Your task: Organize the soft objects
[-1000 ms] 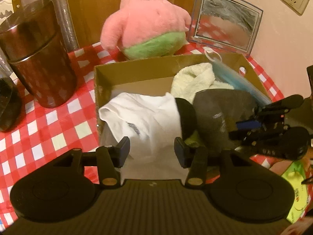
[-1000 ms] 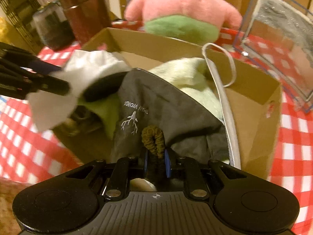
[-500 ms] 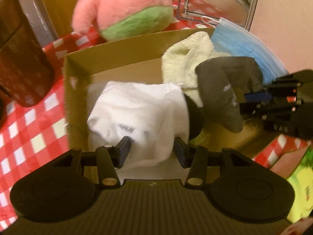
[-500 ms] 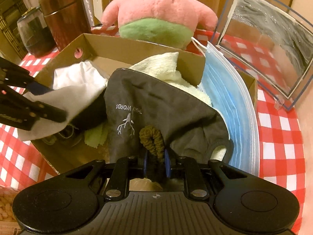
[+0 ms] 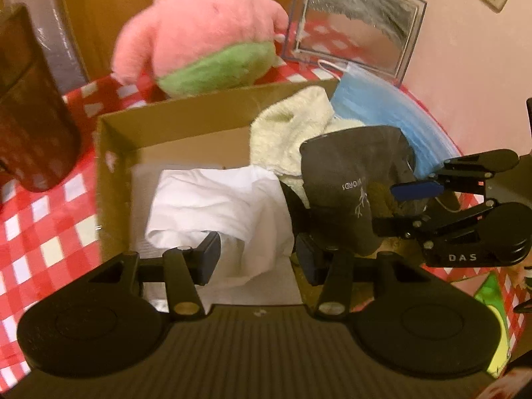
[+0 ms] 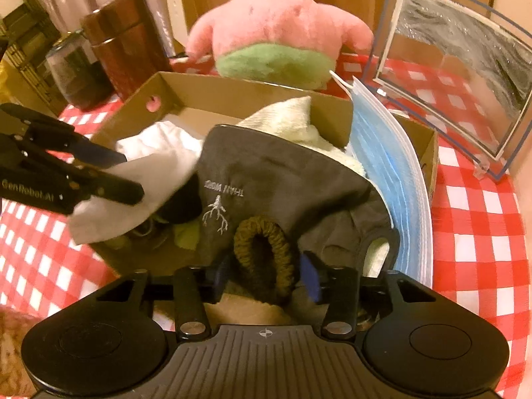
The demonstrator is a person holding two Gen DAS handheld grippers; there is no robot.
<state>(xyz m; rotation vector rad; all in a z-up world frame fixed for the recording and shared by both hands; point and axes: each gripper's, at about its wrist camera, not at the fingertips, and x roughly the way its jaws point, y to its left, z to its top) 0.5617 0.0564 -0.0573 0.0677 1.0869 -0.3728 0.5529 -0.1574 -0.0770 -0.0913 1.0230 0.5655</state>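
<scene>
A cardboard box holds a white cloth, a cream towel, a dark grey cloth with white lettering and blue face masks. My left gripper is open over the box's near edge, the white cloth lying between its fingers. My right gripper has its fingers parted around an olive elastic loop and the grey cloth's edge, at the box's right side. It also shows in the left wrist view.
A pink and green plush toy stands behind the box on the red checked tablecloth. A glass picture frame stands at back right. Dark brown canisters stand at the left.
My right gripper has opened from a tight pinch on the olive loop; its fingers now stand apart. The left gripper stays open over the white cloth, and the view has shifted slightly.
</scene>
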